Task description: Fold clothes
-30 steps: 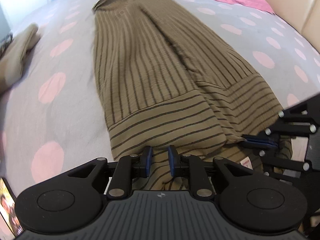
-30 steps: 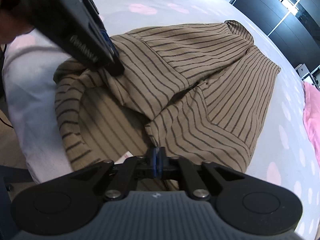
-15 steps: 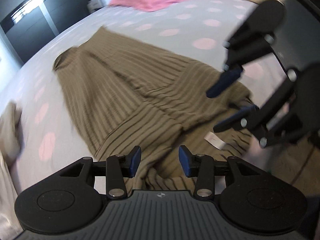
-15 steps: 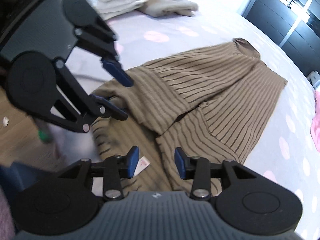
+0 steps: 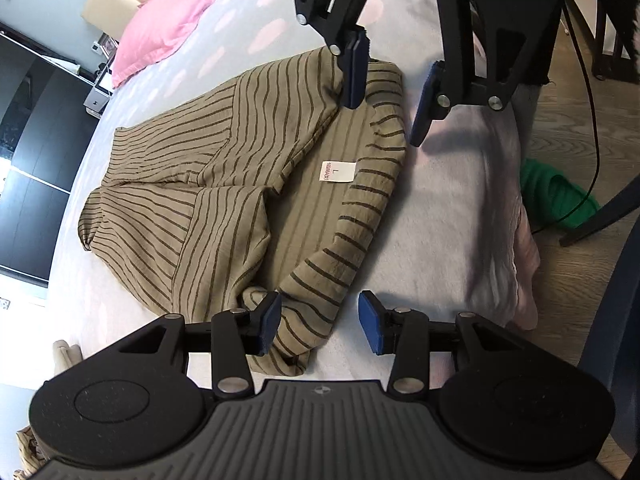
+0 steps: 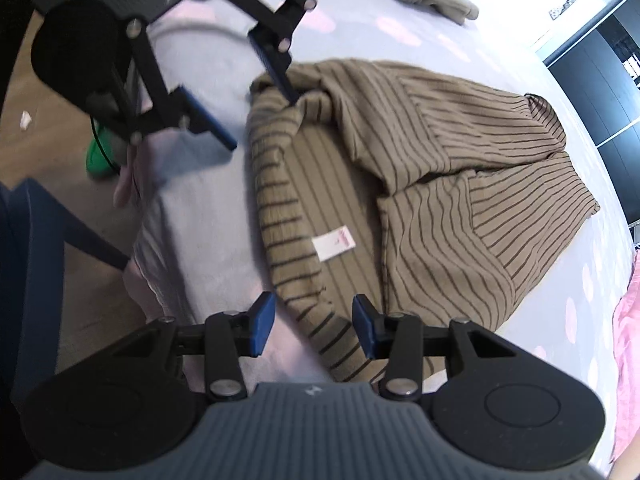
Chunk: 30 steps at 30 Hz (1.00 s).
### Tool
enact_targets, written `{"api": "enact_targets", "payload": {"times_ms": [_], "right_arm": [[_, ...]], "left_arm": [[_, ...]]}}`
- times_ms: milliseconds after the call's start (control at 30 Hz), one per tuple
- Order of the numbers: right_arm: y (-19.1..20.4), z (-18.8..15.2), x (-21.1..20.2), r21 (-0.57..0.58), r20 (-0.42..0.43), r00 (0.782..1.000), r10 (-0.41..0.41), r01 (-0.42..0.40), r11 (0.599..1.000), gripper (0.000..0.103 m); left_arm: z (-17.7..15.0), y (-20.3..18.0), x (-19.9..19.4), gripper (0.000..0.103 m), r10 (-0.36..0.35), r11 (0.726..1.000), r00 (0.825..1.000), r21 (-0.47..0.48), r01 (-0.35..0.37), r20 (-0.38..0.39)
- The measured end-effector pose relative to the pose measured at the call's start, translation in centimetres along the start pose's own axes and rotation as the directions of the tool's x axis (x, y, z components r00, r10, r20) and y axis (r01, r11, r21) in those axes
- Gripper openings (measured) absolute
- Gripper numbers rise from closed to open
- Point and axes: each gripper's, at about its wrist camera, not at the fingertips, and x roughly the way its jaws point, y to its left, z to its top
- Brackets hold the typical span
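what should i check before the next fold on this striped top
1. Left tool open, nothing pinched: ok.
2. Right tool open, cloth below it but not gripped: ok.
3. Top fully on the bed: ok.
4. Sleeves folded in over the body: ok.
5. Collar edge lying flat: not ok, bunched near the tag.
6. Far hem smooth: cannot tell.
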Motion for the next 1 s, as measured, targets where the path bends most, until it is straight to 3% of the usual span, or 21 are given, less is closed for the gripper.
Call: {"api": "enact_targets", "payload": {"times_ms": [167, 333, 467, 533, 567, 633, 700, 800, 1000], "right_arm": [[0.6, -0.5, 0.4, -0.071, -0.001, 0.999, -0.036, 0.036, 0.997, 0.046], [0.3, -0.9, 0.9, -0.106, -0.007, 0.999, -0.04, 0.039, 0.994, 0.046], [0.4, -1.1, 1.5, -0.139, 0.01, 0.997, -0.071, 0.072, 0.988, 0.052], [0.5, -1.1, 1.7, -0.153, 0.031, 0.994, -0.101, 0.105, 0.983, 0.051], [0.6, -1.1, 1.8, -0.155, 0.035, 0.994, -0.105, 0.109, 0.982, 0.048], [0.8, -1.1, 2.0, -0.163, 0.036, 0.995, -0.097, 0.102, 0.981, 0.021], [1.5, -1.2, 2.1, -0.193, 0.036, 0.993, -0.11, 0.115, 0.974, 0.008], [1.5, -1.1, 1.6, -0.198, 0.042, 0.989, -0.144, 0.15, 0.969, 0.003], [-0.5, -0.1, -1.0, -0.103, 0.078, 0.989, -0.126, 0.134, 0.986, 0.003]], "left_arm": [[-0.2, -1.1, -0.7, 0.045, 0.105, 0.988, 0.987, 0.102, -0.117, 0.12], [0.0, -1.3, 0.9, 0.047, 0.025, 0.994, 0.995, 0.108, -0.035, 0.095], [0.2, -0.7, 1.9, 0.047, 0.027, 0.999, 0.998, 0.028, -0.029, 0.06], [0.3, -0.3, 2.2, 0.04, 0.035, 0.999, 0.999, -0.022, -0.035, 0.037], [0.4, -0.2, 2.3, 0.033, 0.038, 0.999, 0.999, -0.031, -0.037, 0.028], [0.5, -0.3, 2.5, 0.023, 0.046, 0.998, 0.999, -0.038, -0.045, 0.01], [0.7, -0.8, 2.5, 0.007, 0.053, 0.998, 0.999, -0.022, -0.053, -0.005], [0.8, -0.7, 2.0, 0.003, 0.038, 0.998, 0.999, -0.045, -0.038, -0.011], [1.2, 1.2, -0.4, 0.002, 0.042, 0.993, 0.999, -0.106, -0.045, -0.031]]}}
